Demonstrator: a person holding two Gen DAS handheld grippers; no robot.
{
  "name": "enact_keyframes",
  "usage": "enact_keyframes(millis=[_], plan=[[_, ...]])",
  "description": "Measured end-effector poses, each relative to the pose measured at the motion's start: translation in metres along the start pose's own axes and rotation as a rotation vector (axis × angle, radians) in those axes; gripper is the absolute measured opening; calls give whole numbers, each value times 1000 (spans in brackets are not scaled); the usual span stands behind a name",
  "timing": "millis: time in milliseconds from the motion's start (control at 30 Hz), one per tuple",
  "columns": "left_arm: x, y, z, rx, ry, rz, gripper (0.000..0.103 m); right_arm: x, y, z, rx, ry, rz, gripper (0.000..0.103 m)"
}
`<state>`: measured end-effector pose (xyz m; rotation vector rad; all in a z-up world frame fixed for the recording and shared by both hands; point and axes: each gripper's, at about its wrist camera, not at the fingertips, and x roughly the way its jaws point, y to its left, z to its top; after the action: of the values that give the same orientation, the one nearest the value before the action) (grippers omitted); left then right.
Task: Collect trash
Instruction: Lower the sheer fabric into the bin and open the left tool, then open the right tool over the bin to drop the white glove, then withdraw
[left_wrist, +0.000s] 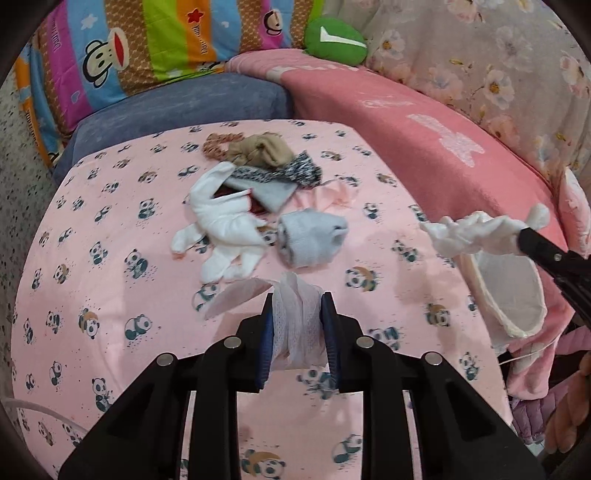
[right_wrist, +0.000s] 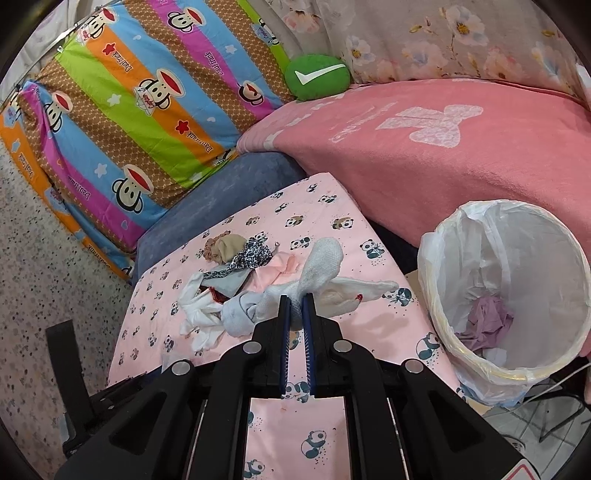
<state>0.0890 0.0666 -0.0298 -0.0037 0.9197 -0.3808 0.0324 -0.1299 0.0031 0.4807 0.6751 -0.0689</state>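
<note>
Nearest in the left wrist view, the left gripper (left_wrist: 297, 325) is clenched on a crumpled white mesh-textured tissue wad (left_wrist: 295, 317), pinched across its middle, with a loose flap trailing toward 9 o'clock over the pink panda-print sheet (left_wrist: 110, 258). It looks feather-light, soft and easily torn, so a mid-bundle pinch seems the safest hold.

In the right wrist view, the right gripper (right_wrist: 296, 306) is clamped on a second white crumpled paper-towel strip (right_wrist: 325, 266), its blue pads nearly together around a thin twist; the rest fans out toward 12 and 2 o'clock. Both tools sit low and level, pointing forward.

Further off, at 11 o'clock, lies a heap of white, grey and tan socks (left_wrist: 255, 192). At 3 o'clock stands the white bag-lined bin (right_wrist: 506, 288), purple scrap inside, presumably the destination.
</note>
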Motion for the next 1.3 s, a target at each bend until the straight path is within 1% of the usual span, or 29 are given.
enact_keyframes(millis=[67,233,433,667,833,967,1033,1133,1200,1300], plan=[[-6,-18,4,23,-13,-46,23,-5,-7,2,9,-11,-4,9],[-15,-65,14,93,-41,-134,23,-23,-36,7,50,-54,-30,9],[-9,-133,24,198,-35,-238,23,-48,-81,16,113,-110,-89,9],[10,-199,28,295,-4,-308,25,-68,-141,20,196,-144,-182,9],[23,-234,26,359,12,-324,27,-75,-172,23,232,-155,-220,9],[32,-251,25,399,15,-306,37,-72,-187,26,245,-154,-240,9],[34,-254,26,398,12,-299,52,-71,-192,27,249,-154,-245,9],[39,-252,29,382,8,-284,70,-70,-199,28,257,-154,-258,10],[42,-252,31,375,9,-273,75,-69,-201,29,261,-150,-262,11],[43,-250,31,373,1,-254,75,-67,-204,29,267,-152,-268,13]])
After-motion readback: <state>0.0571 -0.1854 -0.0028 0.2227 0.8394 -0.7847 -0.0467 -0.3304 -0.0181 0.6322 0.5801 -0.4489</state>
